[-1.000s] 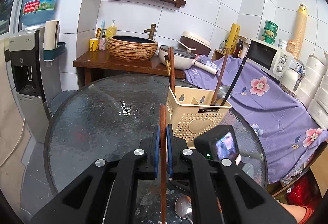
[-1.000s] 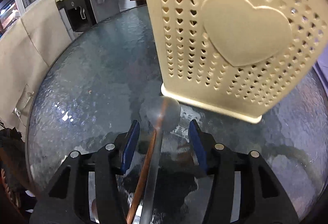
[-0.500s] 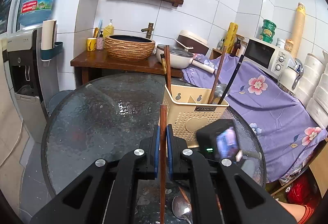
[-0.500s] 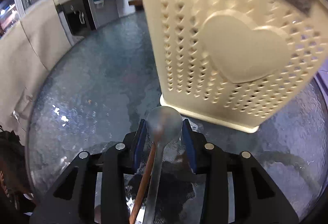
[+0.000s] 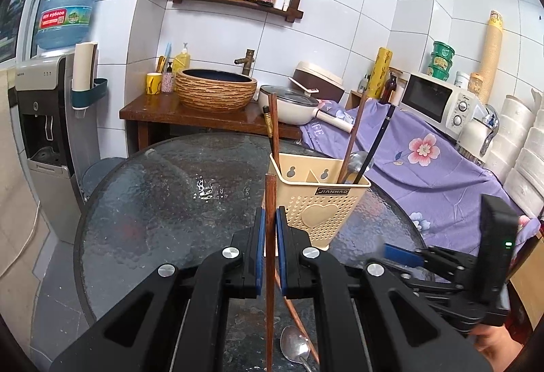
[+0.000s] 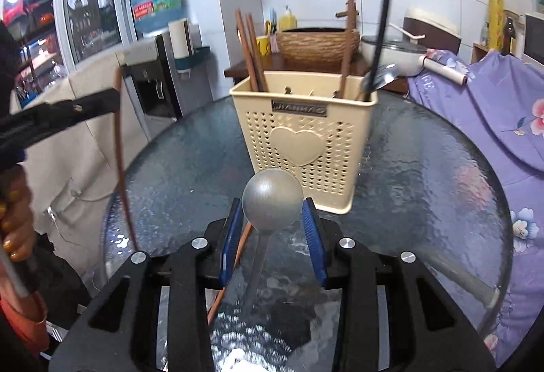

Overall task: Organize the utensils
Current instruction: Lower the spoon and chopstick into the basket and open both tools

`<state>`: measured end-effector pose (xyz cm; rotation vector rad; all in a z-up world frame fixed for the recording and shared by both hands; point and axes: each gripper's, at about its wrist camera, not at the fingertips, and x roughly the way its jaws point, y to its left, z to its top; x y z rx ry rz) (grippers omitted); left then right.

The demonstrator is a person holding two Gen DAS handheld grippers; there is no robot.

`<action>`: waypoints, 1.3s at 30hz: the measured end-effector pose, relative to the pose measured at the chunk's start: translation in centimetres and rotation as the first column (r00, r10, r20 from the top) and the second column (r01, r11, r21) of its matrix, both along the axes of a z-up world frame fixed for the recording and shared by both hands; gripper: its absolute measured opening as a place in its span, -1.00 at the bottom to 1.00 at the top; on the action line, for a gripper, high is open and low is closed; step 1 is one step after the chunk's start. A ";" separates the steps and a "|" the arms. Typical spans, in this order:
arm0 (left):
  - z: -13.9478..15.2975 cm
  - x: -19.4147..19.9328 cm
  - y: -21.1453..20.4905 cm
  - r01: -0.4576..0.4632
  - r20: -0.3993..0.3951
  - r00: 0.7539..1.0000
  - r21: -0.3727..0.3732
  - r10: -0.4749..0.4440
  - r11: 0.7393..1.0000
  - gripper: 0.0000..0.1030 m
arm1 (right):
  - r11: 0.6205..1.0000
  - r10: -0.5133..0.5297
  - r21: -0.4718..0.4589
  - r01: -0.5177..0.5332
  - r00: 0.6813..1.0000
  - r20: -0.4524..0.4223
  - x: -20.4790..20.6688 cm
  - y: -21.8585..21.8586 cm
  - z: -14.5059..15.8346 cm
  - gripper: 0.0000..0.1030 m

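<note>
My left gripper (image 5: 270, 214) is shut on a brown wooden chopstick (image 5: 270, 195) that stands upright between its blue pads; in the right wrist view that gripper (image 6: 112, 100) and the chopstick (image 6: 120, 168) show at the left. My right gripper (image 6: 272, 203) is shut on a metal spoon (image 6: 272, 198), with the bowl pinched between the pads and raised above the glass table (image 6: 425, 168). The left wrist view catches this gripper (image 5: 404, 254) at the right. The cream utensil holder (image 5: 319, 198) (image 6: 302, 137) stands just ahead, holding chopsticks and a spoon.
A second spoon (image 5: 295, 344) and a reddish chopstick (image 5: 292, 307) (image 6: 234, 259) lie on the table near me. Behind are a wooden stand with a woven basin (image 5: 216, 89), a water dispenser (image 5: 44, 120), and a purple flowered cloth (image 5: 425, 161) with a microwave.
My right gripper shut on the spoon's bowl, then rose and drew back from the holder with it. The left gripper kept still with its chopstick.
</note>
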<state>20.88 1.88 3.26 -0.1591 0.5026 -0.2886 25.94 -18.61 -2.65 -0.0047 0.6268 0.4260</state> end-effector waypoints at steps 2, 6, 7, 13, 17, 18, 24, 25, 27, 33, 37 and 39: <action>0.0 -0.1 0.0 0.000 0.001 1.000 0.000 0.000 1.000 -0.87 | 1.000 -0.005 -0.009 0.006 1.000 0.016 -0.9 -0.6 0.3 -0.29; 0.2 -0.2 -0.1 -0.004 0.000 1.000 0.003 0.004 1.000 -0.87 | 1.000 -0.006 -0.002 0.006 0.999 0.038 -2.4 -1.8 0.7 -0.30; 0.3 -0.3 -0.1 -0.005 0.002 1.000 0.007 0.005 1.000 -0.87 | 1.000 -0.005 -0.002 0.005 0.999 0.039 -2.6 -1.6 0.7 -0.30; 1.3 -0.7 -0.4 -0.012 0.028 1.000 0.024 0.011 1.000 -0.87 | 1.000 0.001 0.014 -0.002 0.999 0.054 -2.8 -1.7 1.5 -0.30; 2.1 -0.8 -0.6 -0.011 0.047 0.999 0.030 0.010 0.999 -0.87 | 1.000 0.005 0.013 -0.006 0.998 0.067 -2.5 -1.5 2.2 -0.30; 2.2 -0.8 -0.6 -0.011 0.052 0.999 0.033 0.009 0.999 -0.87 | 1.000 0.007 0.016 -0.008 0.998 0.069 -2.4 -1.6 2.4 -0.30; 3.8 -0.6 -0.7 0.011 0.080 0.997 0.029 -0.013 1.000 -0.87 | 0.999 0.014 0.050 -0.018 0.998 0.069 -1.6 -2.0 4.0 -0.30; 4.3 -0.5 -0.8 0.024 0.085 0.996 0.027 -0.027 0.999 -0.87 | 0.998 0.017 0.053 -0.021 0.997 0.070 -1.3 -2.1 4.4 -0.30; 5.3 -0.2 -1.2 0.045 0.096 0.994 0.032 -0.048 0.998 -0.87 | 0.998 0.020 0.062 -0.024 0.997 0.074 -1.0 -2.2 5.4 -0.30; 9.7 1.4 -1.6 0.121 0.124 0.985 0.000 -0.120 0.993 -0.87 | 0.996 0.014 0.083 -0.026 0.991 0.136 0.1 -2.7 9.9 -0.30; 13.2 2.1 -2.5 0.112 0.184 0.976 0.018 -0.113 0.994 -0.87 | 0.998 -0.014 0.063 0.000 0.974 0.224 1.0 -2.6 13.8 -0.30; 14.7 2.7 -3.0 0.106 0.207 0.972 0.023 -0.109 0.994 -0.87 | 0.999 -0.035 0.049 0.023 0.961 0.274 1.7 -2.5 15.7 -0.29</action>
